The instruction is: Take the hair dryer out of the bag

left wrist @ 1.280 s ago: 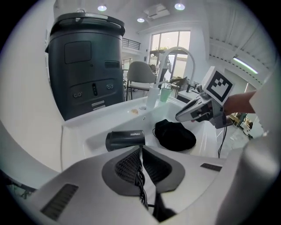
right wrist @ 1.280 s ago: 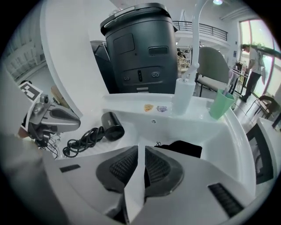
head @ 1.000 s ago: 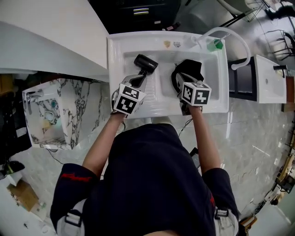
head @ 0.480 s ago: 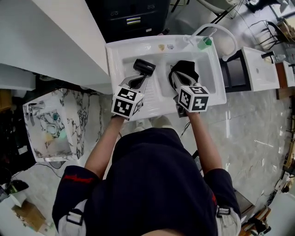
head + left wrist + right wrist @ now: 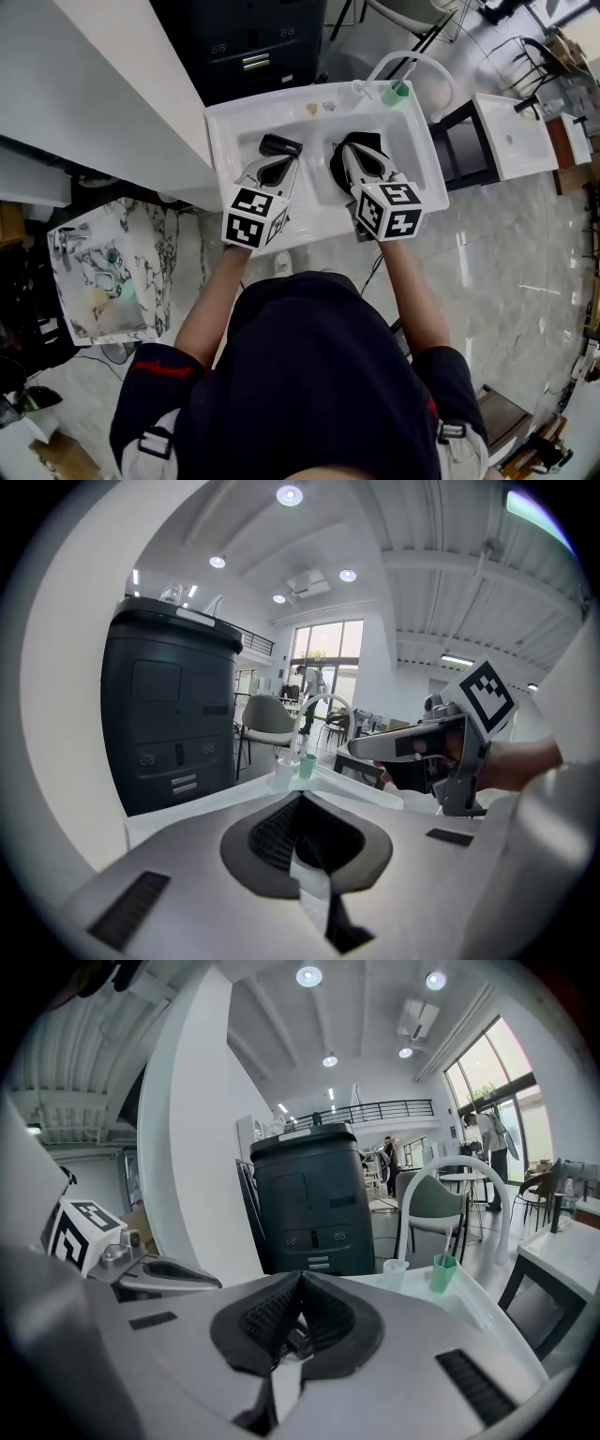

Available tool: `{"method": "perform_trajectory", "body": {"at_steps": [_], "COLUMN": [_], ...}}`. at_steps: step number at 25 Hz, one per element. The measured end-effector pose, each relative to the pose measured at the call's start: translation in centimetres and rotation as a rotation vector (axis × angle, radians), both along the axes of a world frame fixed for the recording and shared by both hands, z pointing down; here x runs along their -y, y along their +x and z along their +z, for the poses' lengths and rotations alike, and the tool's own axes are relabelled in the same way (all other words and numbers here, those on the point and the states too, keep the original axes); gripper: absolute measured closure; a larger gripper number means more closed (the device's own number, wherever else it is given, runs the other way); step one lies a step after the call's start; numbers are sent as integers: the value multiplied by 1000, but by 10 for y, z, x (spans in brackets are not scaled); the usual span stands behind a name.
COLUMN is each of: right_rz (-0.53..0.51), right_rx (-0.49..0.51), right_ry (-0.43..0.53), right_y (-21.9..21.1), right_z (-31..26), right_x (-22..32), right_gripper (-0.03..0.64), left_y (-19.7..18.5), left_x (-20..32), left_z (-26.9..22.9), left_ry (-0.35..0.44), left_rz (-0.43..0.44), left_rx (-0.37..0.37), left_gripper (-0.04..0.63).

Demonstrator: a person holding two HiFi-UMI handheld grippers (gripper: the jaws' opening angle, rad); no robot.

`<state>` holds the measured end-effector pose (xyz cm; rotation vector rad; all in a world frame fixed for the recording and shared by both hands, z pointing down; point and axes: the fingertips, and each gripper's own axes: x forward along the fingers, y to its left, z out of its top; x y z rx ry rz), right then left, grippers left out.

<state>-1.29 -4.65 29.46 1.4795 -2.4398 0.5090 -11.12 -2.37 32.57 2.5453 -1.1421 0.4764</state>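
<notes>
In the head view a black hair dryer (image 5: 279,145) lies in the left hollow of the white basin top (image 5: 225,122). The black bag (image 5: 339,161) lies crumpled in the right hollow. My left gripper (image 5: 272,171) hovers over the dryer's handle end, shut and with nothing between its pads (image 5: 272,832). Above the bag, my right gripper (image 5: 364,161) is also shut and empty, its pads (image 5: 330,1316) meeting. Each gripper view shows the other gripper alongside: the right gripper (image 5: 441,752) and the left gripper (image 5: 141,1274).
A green cup (image 5: 398,91) and a curved white faucet (image 5: 412,58) stand at the basin's far right corner. A black cabinet (image 5: 253,37) is behind it, a white counter (image 5: 103,84) to the left, a marble block (image 5: 103,272) below it, and a small white table (image 5: 520,131) to the right.
Both grippers have risen from the basin, away from the dryer and the bag, which stay lying where they were. The head view has shifted slightly.
</notes>
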Motion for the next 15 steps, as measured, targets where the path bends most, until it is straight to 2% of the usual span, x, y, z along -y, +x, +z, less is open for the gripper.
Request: {"method": "perform_trajectory", "body": {"at_steps": [15], "right_rz": [-79], "right_rx": [0], "right_ry": [175], "right_y": [33], "right_z": [-78], "right_x": [-66], "right_gripper": [583], "left_y": [51], "left_x": [-59], "left_z": [-72], "left_ry": [158], "left_rz": [-44], "left_rx": [-20], "left_gripper": [580]}}
